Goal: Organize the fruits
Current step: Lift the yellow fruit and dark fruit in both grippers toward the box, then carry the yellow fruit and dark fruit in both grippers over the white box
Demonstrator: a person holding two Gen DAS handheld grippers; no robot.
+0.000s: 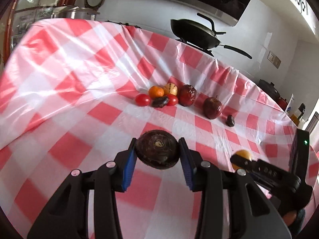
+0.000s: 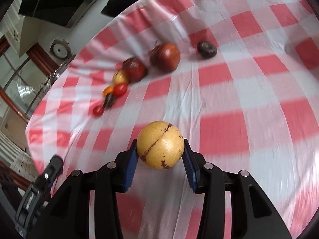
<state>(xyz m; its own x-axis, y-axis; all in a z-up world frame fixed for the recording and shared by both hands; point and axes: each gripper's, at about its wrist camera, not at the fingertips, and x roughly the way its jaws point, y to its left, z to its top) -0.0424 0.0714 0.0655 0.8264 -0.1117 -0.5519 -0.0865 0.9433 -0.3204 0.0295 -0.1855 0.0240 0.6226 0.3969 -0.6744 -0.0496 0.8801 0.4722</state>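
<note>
Red-and-white checked plastic cloth (image 1: 83, 75) is covering the whole table, kinda wrinkly and shiny. Left gripper (image 1: 157, 155) is clamping a dark brown, flattish round fruit (image 1: 156, 151) between its blue pads (image 1: 129, 163), holding it up off the cloth. Right gripper (image 2: 160, 153) is doing the same with a yellow-tan round fruit (image 2: 160, 144) that has a brown streak running across it, pads pressing on both sides.

Further back, the rest of the fruit is sitting in a loose row on the cloth: a cherry tomato (image 1: 142, 99), a small orange (image 1: 156, 91), a pale yellow striped fruit (image 1: 170, 88), a second tomato (image 1: 172, 100) and a dark wrinkled piece (image 1: 160, 102) all bunched up touching each other, then a big wrinkled red fruit (image 1: 187, 95) just beside them, a dark red apple (image 1: 212, 107) a bit apart, and a small dark lump (image 1: 230, 120) near the apple.

From the left view, the right gripper is poking in at the right edge with its yellow fruit. A black wok (image 1: 194, 32) is sitting behind the table by the wall. Right view is pretty blurry.
</note>
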